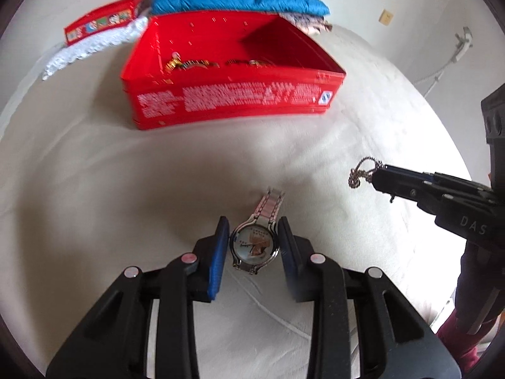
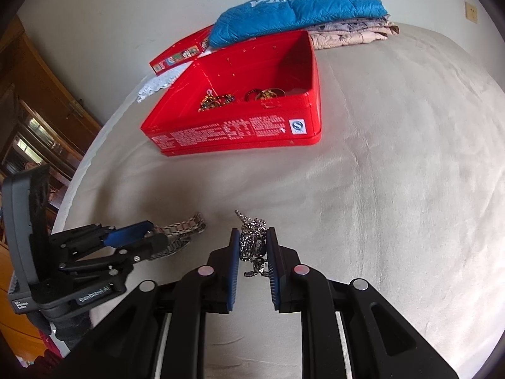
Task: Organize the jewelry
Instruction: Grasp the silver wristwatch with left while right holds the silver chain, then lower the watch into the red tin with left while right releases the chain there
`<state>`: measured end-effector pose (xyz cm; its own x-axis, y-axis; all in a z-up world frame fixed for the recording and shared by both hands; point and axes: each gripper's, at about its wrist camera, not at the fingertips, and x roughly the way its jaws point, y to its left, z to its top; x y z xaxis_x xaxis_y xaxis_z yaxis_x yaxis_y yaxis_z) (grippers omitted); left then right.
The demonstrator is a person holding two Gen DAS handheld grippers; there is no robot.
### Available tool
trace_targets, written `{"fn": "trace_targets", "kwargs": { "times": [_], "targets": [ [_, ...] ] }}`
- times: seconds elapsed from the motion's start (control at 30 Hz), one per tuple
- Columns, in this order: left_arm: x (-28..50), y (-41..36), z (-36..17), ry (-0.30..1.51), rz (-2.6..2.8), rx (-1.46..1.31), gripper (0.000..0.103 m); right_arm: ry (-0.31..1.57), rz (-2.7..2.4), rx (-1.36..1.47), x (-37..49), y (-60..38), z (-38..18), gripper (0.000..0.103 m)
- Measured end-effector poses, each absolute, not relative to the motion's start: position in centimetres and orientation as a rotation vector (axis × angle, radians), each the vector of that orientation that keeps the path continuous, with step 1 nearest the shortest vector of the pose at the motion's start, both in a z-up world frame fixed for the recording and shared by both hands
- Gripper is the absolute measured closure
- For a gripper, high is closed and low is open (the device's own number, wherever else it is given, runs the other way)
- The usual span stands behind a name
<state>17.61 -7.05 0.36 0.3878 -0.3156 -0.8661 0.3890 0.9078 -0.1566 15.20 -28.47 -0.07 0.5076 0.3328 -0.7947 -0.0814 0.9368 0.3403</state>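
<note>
Left wrist view: left gripper (image 1: 254, 237) clamps the watch (image 1: 255, 243) by its case; right gripper (image 2: 252, 246) pinches the chain (image 2: 251, 241), both likely bound for the red tin (image 2: 240, 135).

Both wrist cams low over bed (image 1: 94, 173), looking forward along tongs toward red tin (image 1: 227, 101) (image 2: 240, 132). Left cam sees right tongs (image 1: 378, 178); right cam sees left tongs (image 2: 151, 237).

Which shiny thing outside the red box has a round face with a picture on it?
The watch, between the left gripper fingers. The chain held by the right gripper is only bunched silver links, no face.
</note>
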Motion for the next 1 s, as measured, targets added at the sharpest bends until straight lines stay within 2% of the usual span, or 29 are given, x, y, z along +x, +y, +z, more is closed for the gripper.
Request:
{"fn": "trace_targets", "kwargs": {
  "times": [0.6,1.0],
  "targets": [
    [15.9,-5.4,6.2,0.900,-0.377,0.035,0.073,0.932,0.311,0.207,15.6,-25.9,4.5,0.087],
    [18.6,-4.8,10.0,0.836,-0.361,0.000,0.073,0.886,0.307,0.194,19.2,-25.8,7.9,0.086]
  ]
}}
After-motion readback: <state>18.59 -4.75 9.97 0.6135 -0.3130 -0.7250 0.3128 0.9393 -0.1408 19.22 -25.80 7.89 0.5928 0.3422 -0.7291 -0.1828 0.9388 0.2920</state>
